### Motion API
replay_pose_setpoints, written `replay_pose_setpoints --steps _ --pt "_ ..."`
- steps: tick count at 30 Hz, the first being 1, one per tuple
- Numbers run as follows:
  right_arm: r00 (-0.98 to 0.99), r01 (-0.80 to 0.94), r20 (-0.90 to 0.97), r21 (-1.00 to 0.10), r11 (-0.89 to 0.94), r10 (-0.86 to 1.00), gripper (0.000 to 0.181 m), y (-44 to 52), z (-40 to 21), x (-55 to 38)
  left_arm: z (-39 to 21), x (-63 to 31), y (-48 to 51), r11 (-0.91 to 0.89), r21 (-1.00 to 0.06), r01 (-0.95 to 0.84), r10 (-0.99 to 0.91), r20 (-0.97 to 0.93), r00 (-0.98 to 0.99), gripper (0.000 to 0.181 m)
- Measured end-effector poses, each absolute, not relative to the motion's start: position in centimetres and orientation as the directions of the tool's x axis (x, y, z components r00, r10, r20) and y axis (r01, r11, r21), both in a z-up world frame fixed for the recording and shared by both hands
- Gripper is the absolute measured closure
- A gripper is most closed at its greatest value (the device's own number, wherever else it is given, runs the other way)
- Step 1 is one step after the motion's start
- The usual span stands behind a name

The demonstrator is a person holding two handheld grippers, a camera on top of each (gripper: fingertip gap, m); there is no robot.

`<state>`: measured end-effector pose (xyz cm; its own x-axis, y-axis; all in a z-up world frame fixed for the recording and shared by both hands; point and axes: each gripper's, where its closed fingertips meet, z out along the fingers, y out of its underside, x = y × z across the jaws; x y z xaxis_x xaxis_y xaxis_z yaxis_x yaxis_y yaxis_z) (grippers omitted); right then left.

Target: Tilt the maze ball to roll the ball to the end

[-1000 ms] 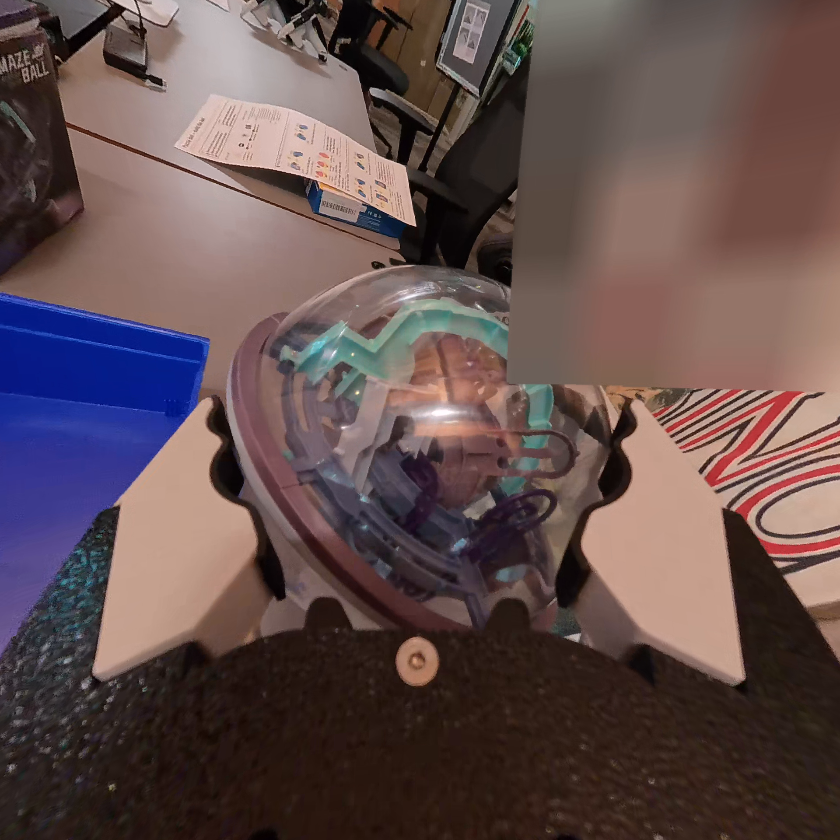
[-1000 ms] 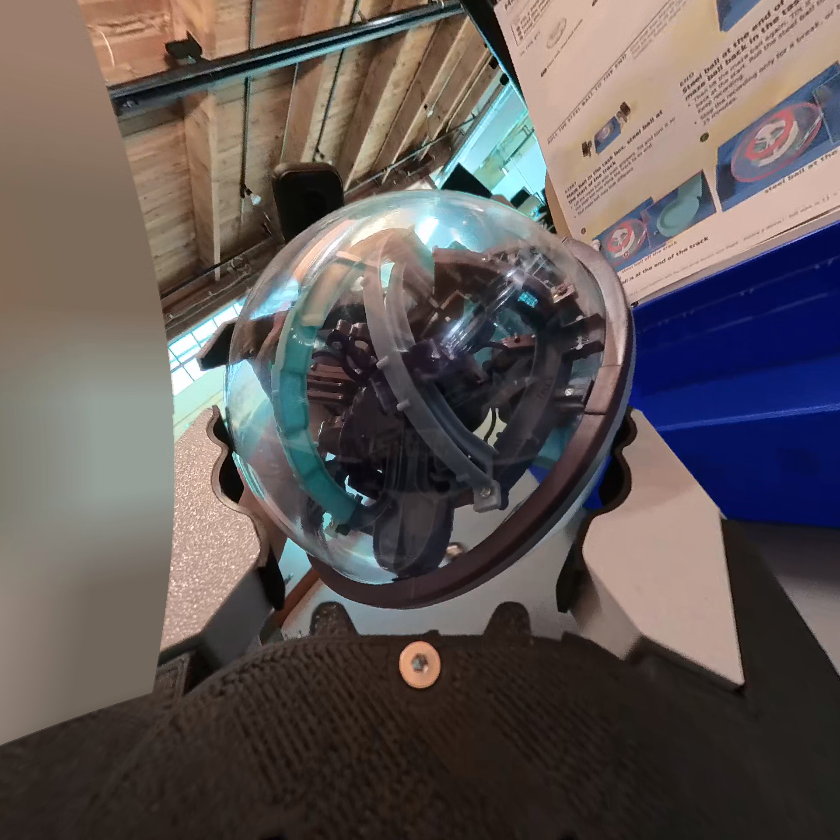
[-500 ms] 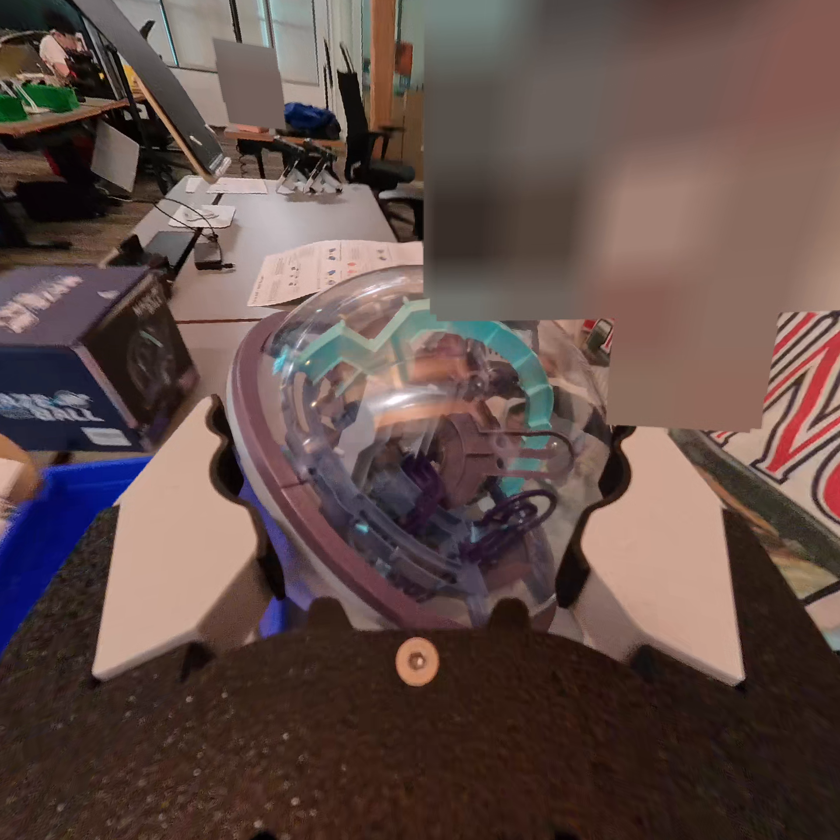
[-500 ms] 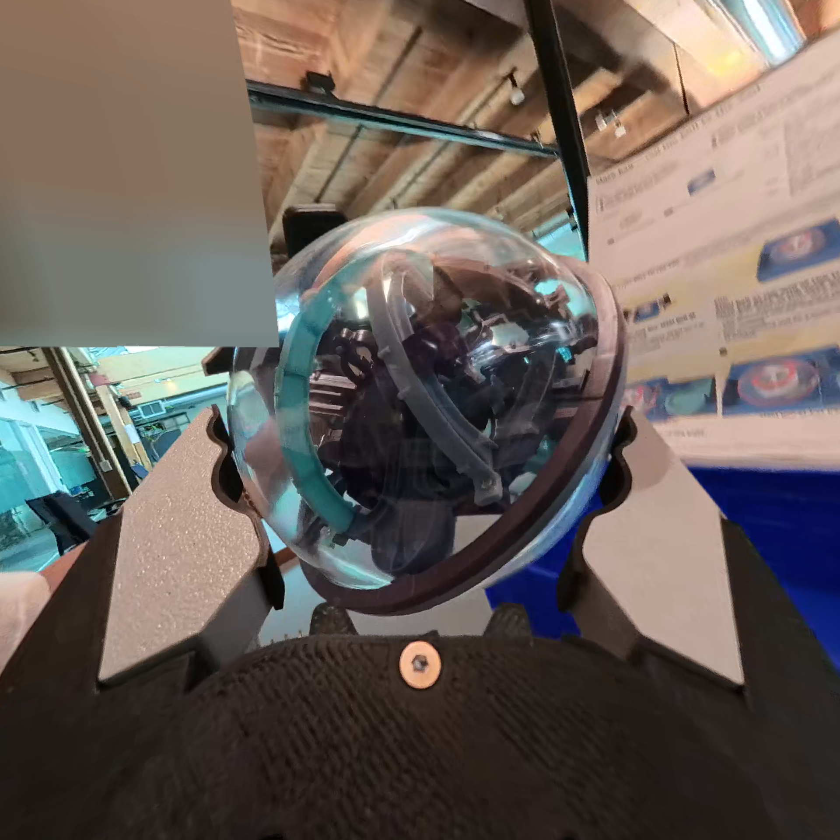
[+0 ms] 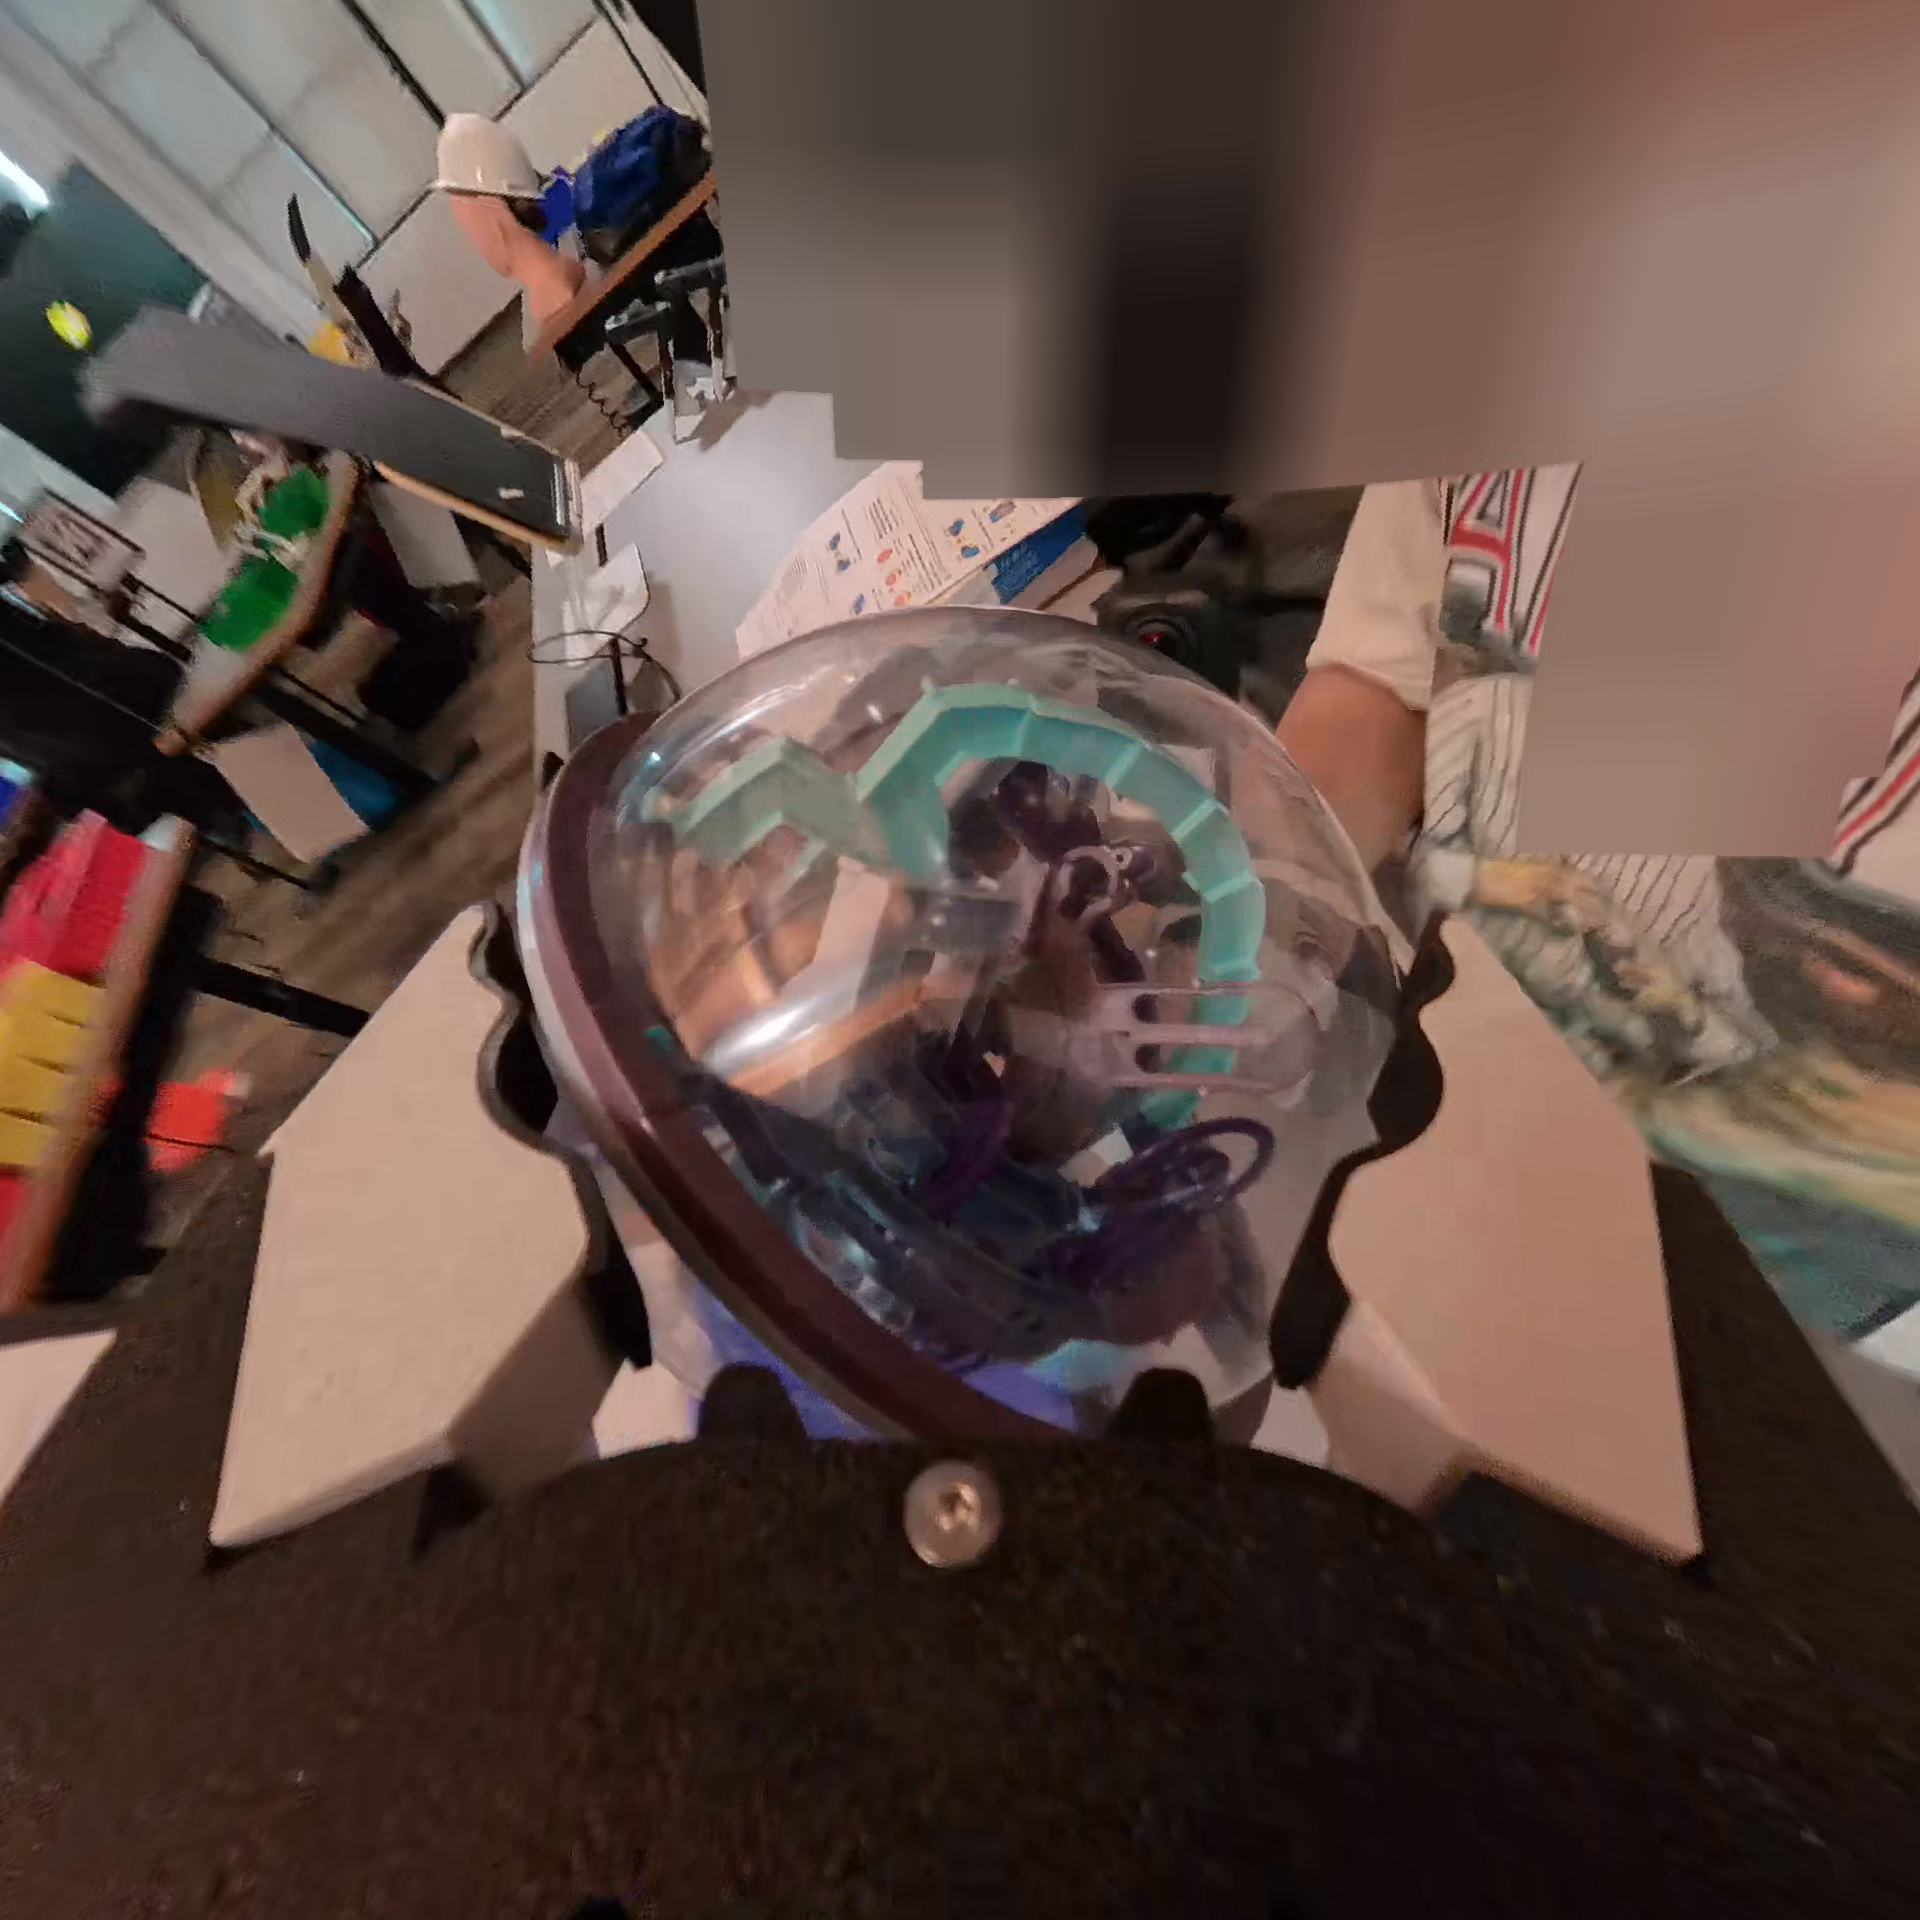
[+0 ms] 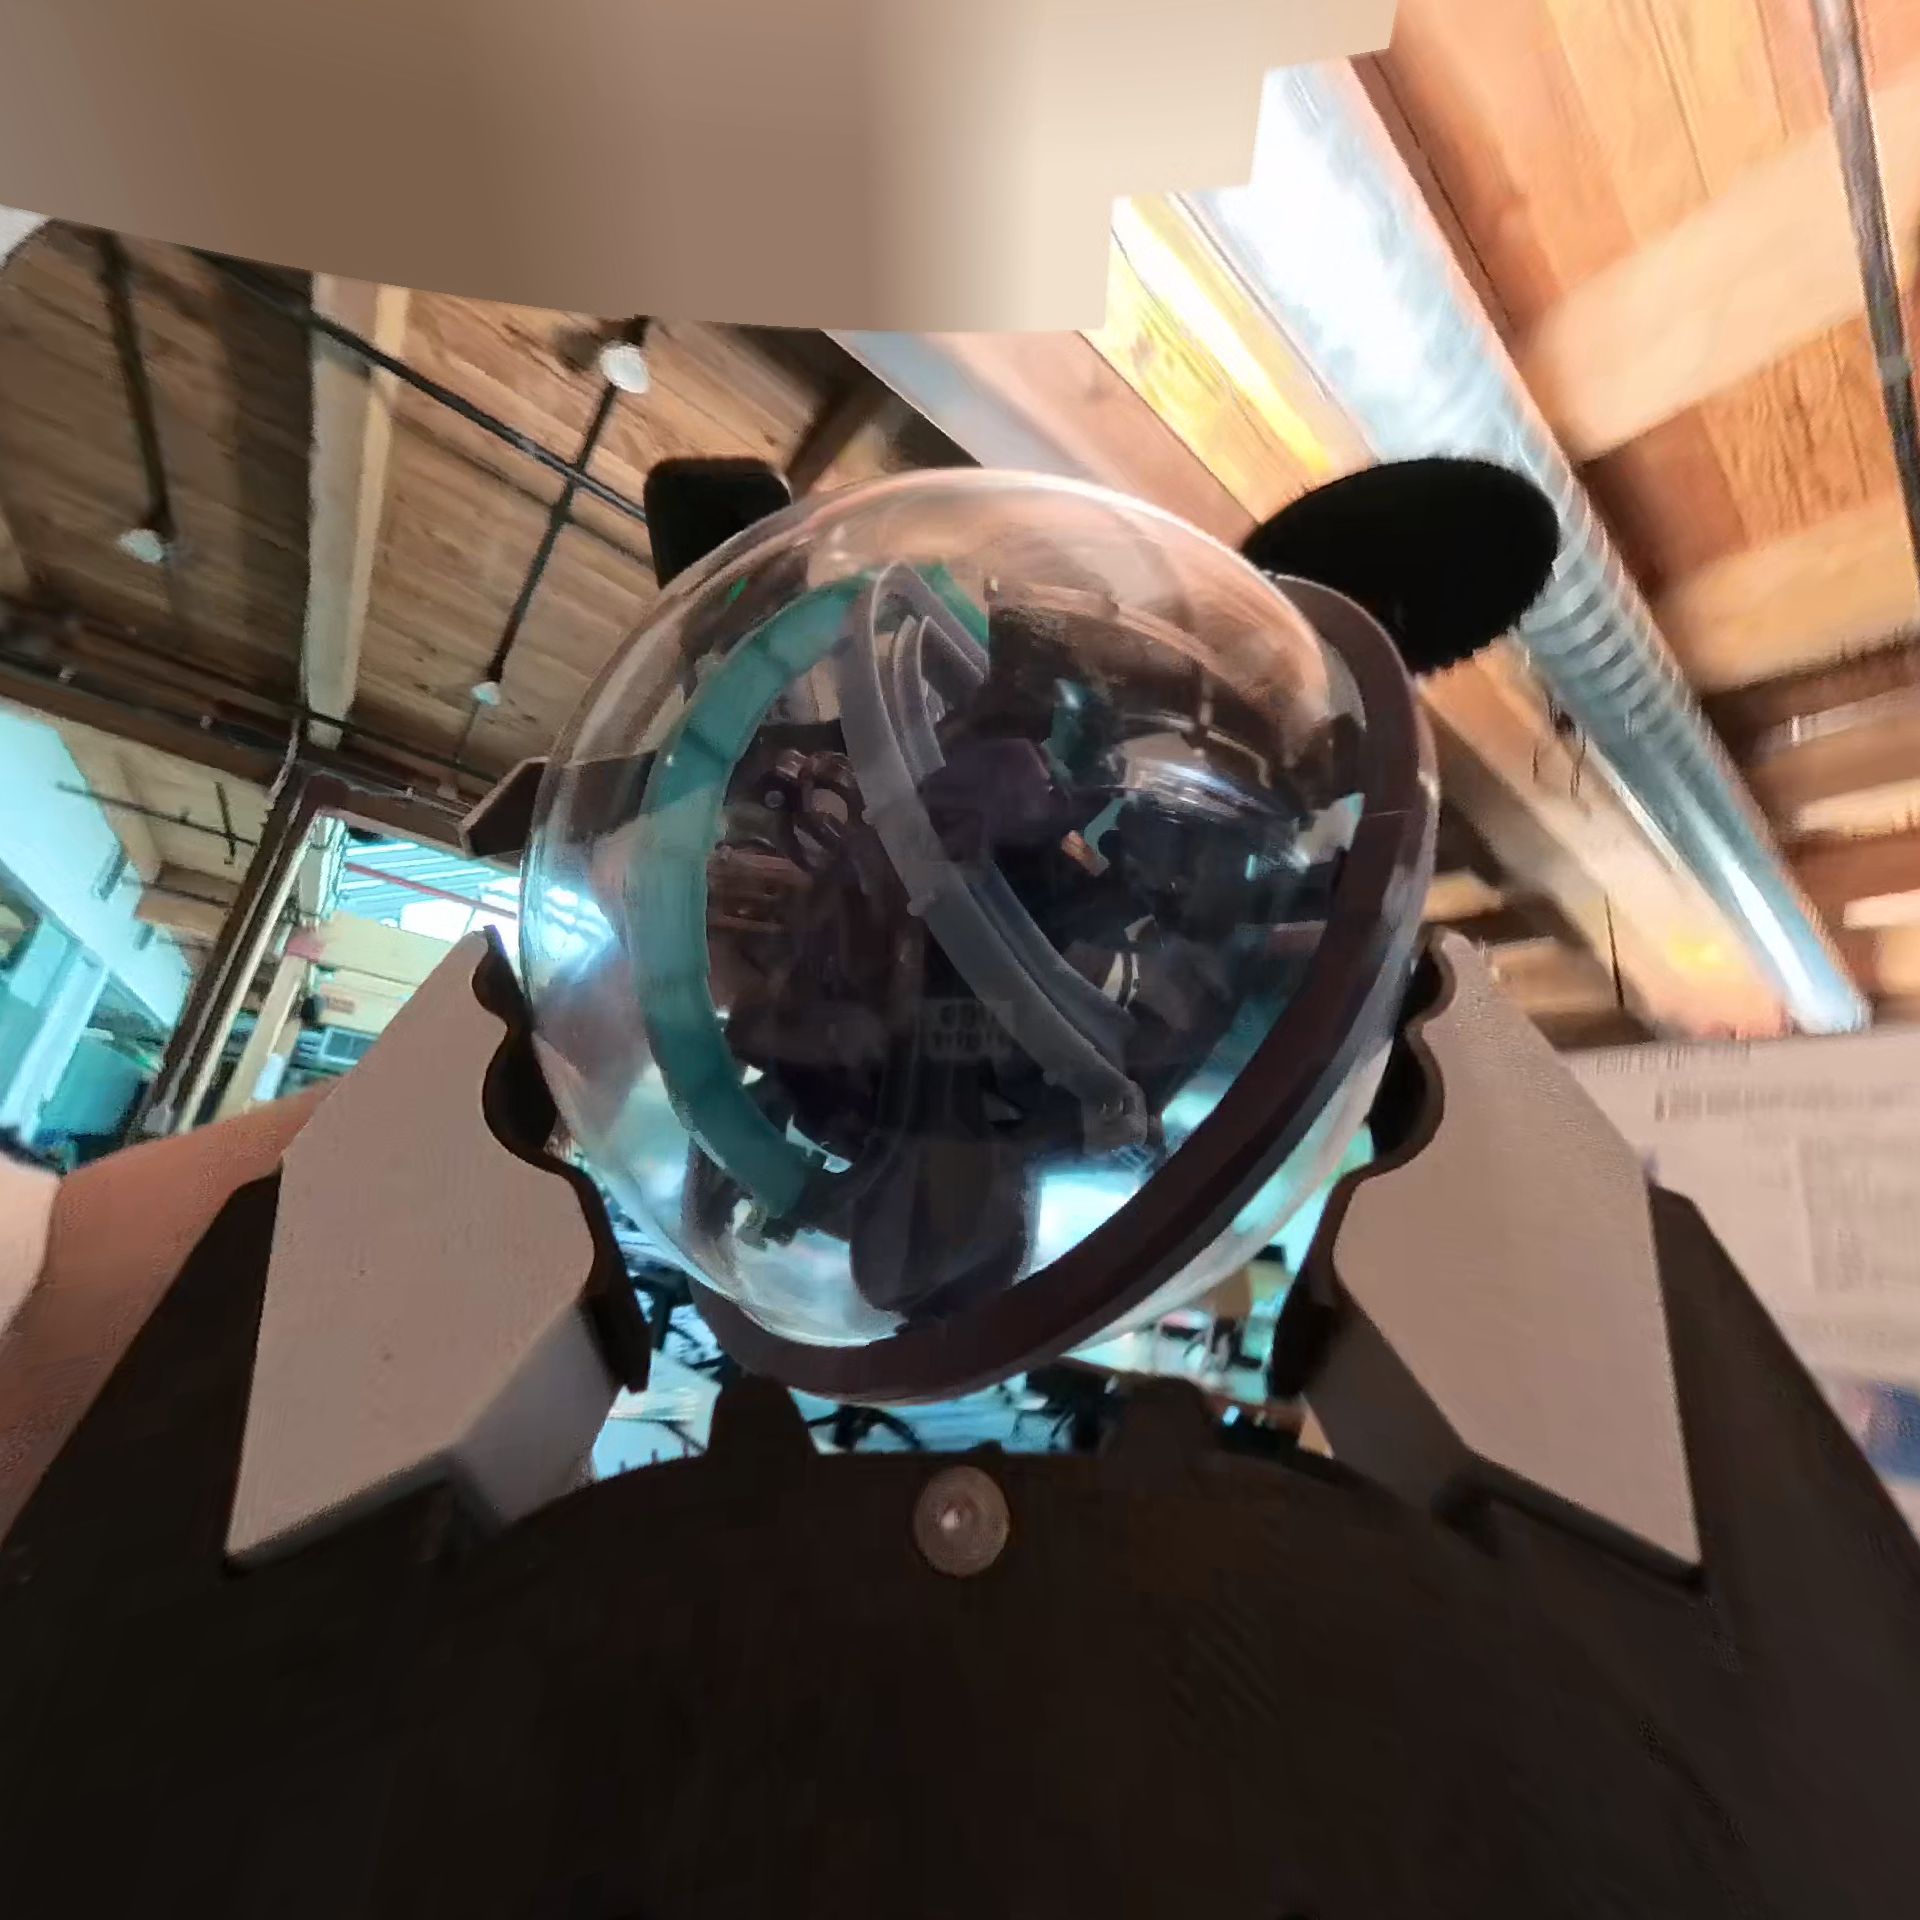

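The maze ball [image 5: 956, 997] is a clear sphere with a dark brown equator ring and teal, grey and purple tracks inside. Both grippers clamp it from opposite sides and hold it in the air. My left gripper [image 5: 961, 956] is shut on it, white fingers [image 5: 416, 1195] against its sides. My right gripper [image 6: 961, 966] is shut on the same maze ball [image 6: 966, 914], looking up at the ceiling. The small steel ball inside cannot be made out.
A grey table [image 5: 727, 520] with an instruction sheet [image 5: 883, 551] lies behind the ball. A person's arm [image 5: 1340, 748] and patterned shirt are at right. Desks and coloured bins [image 5: 62, 1039] stand at left. Wooden ceiling beams [image 6: 1662, 520] and a paper sheet [image 6: 1787, 1195] fill the right wrist view.
Both grippers have tilted and lifted with the maze ball. The left view swung from the table and blue bin to the room; the right view swung up to the ceiling.
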<state>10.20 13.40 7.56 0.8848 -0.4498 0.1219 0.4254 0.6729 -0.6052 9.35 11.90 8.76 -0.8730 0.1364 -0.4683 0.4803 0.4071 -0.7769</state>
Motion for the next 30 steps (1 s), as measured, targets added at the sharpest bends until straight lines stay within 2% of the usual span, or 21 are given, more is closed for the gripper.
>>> replay_pose_setpoints --steps 4,12,16,19,22,26,30 --pt "0.871 0.476 0.200 -0.570 0.670 -0.449 0.023 14.0 8.0 10.1 9.2 8.9 11.7 0.523 -0.622 0.583 0.192 -0.581 -0.791 0.025" --pt "0.880 0.469 0.205 -0.524 0.711 -0.429 0.023 14.1 9.3 10.9 10.3 9.6 11.6 0.582 -0.564 0.585 0.200 -0.599 -0.776 0.025" --pt "0.902 0.424 0.162 -0.515 0.745 -0.401 0.023 13.7 10.1 11.2 11.0 10.2 11.5 0.582 -0.616 0.531 0.161 -0.553 -0.818 0.025" --pt "0.942 0.308 0.053 -0.523 0.794 -0.331 0.023 13.5 10.3 11.9 11.2 11.4 11.5 0.586 -0.706 0.399 0.077 -0.441 -0.894 0.025" --pt "0.954 0.236 -0.027 -0.544 0.805 -0.298 0.024 13.8 9.8 12.4 10.7 12.0 11.8 0.590 -0.742 0.318 0.044 -0.364 -0.930 0.025" --pt "0.946 0.263 -0.011 -0.555 0.789 -0.323 0.023 13.9 9.5 12.4 10.4 11.9 11.9 0.567 -0.747 0.347 0.064 -0.380 -0.923 0.025" --pt "0.919 0.379 0.125 -0.543 0.749 -0.374 0.023 13.8 10.2 11.5 11.1 10.6 11.6 0.569 -0.660 0.491 0.127 -0.519 -0.845 0.025"
